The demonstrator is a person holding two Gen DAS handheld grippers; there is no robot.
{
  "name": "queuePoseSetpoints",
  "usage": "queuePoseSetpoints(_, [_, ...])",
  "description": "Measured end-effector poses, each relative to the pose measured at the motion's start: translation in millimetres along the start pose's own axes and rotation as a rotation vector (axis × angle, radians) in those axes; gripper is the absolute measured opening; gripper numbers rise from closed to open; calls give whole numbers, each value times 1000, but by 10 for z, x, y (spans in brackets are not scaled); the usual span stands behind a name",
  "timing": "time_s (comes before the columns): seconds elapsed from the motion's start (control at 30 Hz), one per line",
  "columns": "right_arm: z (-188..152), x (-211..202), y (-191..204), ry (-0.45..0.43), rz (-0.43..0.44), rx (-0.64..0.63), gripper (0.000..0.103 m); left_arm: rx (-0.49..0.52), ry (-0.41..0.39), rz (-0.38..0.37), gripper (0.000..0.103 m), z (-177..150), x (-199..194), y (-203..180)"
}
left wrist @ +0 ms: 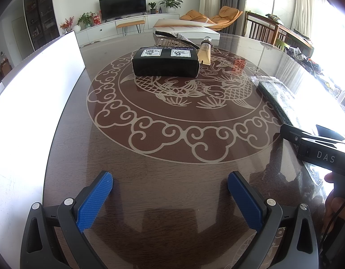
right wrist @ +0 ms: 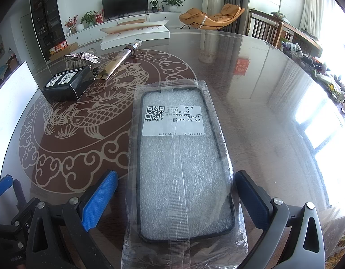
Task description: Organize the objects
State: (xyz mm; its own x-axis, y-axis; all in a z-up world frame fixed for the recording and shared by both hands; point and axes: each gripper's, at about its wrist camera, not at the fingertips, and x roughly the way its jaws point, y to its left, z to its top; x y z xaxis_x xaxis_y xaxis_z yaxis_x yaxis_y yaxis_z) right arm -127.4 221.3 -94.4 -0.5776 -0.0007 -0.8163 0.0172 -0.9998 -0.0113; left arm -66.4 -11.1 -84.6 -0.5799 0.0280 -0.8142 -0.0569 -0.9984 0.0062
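Right wrist view: right claw [right wrist: 175, 198] spread wide, the bagged phone case [right wrist: 183, 157] lying between its fingers on the table [right wrist: 273, 103]. Left wrist view: left claw [left wrist: 170, 199] wide open, empty; black box [left wrist: 165, 61] far ahead.

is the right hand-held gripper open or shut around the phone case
Open. The right hand-held gripper has a blue pad on each side of the bagged phone case, neither visibly pressing it.

A bagged phone case [right wrist: 185, 163] with a white barcode label lies flat near the table's [right wrist: 250, 85] right edge. Toward the far edge a black box [left wrist: 165, 61] lies flat, a cream tube [left wrist: 204, 52] just beside its right end and a glittery hair clip [left wrist: 174, 39] close behind it.
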Motion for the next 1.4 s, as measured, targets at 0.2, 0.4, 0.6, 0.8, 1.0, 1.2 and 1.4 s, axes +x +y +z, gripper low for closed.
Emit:
queuePoseSetpoints(0.2, [-4, -2, 0, 0, 0, 0, 103, 0, 0, 0, 103, 1, 0, 1])
queuePoseSetpoints(0.4, [-3, -2, 0, 0, 1, -1, 103, 0, 0, 0, 103, 0, 0, 0])
queuePoseSetpoints(0.6, [-10, -5, 1, 0, 1, -1, 103, 7, 13, -6, 103, 16, 8, 4])
queuePoseSetpoints(0.8, [-3, -1, 0, 0, 1, -1, 103, 0, 104, -94, 103, 155, -15, 16])
queuePoseSetpoints(1.0, [0, 1, -1, 0, 2, -1, 103, 53, 70, -121, 103, 498, -224, -77])
queuePoseSetpoints(1.2, [-48, -22, -3, -1, 3, -1, 103, 243, 110, -172, 103, 921, -109, -237])
queuePoseSetpoints(1.4, [-41, -18, -5, -1, 3, -2, 103, 577, 86, -152, 103, 1218, 178, -379])
